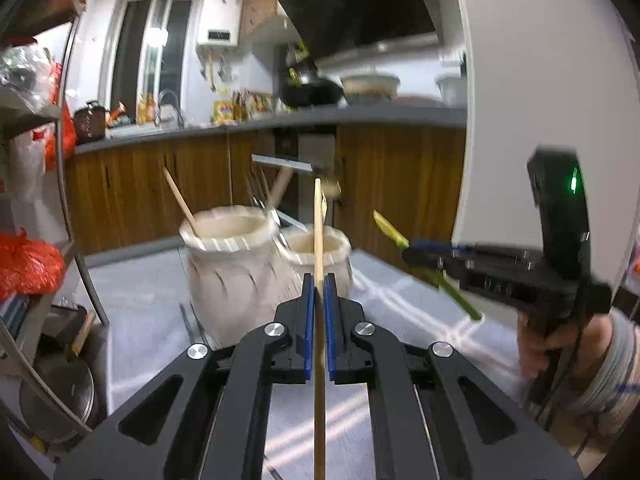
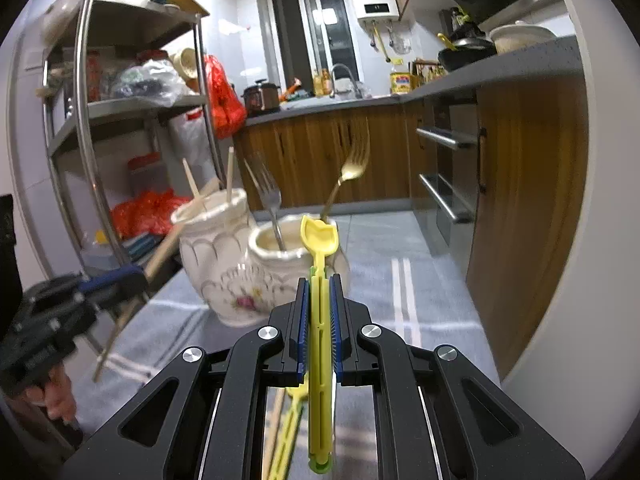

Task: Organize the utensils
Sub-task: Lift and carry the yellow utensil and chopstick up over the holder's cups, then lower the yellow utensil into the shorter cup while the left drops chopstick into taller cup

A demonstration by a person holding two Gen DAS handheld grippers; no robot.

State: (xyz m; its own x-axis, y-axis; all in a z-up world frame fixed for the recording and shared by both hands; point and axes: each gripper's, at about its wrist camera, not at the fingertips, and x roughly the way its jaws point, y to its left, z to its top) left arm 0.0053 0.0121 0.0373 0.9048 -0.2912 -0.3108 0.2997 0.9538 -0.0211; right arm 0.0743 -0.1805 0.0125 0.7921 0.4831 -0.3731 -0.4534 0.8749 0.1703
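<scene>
My left gripper (image 1: 319, 280) is shut on a wooden chopstick (image 1: 318, 240) that runs straight ahead, its tip over the two white ceramic jars. The bigger jar (image 1: 232, 272) holds chopsticks; the smaller jar (image 1: 320, 256) stands to its right. My right gripper (image 2: 319, 280) is shut on a yellow plastic spoon (image 2: 319, 240), its bowl in front of the smaller jar (image 2: 288, 264), which holds two forks (image 2: 272, 208). The bigger jar (image 2: 216, 264) stands left of it with several chopsticks. Each gripper shows in the other's view: the right gripper (image 1: 416, 254), the left gripper (image 2: 132, 276) with its chopstick (image 2: 120, 320).
The jars stand on a grey table cloth (image 1: 152, 320) with white stripes. A metal shelf rack (image 2: 120, 100) with bags rises on the left. Wooden kitchen cabinets (image 2: 320, 152) and a counter run behind. A white curved panel (image 1: 540, 100) stands close on the right. A hand (image 1: 552, 344) holds the right gripper.
</scene>
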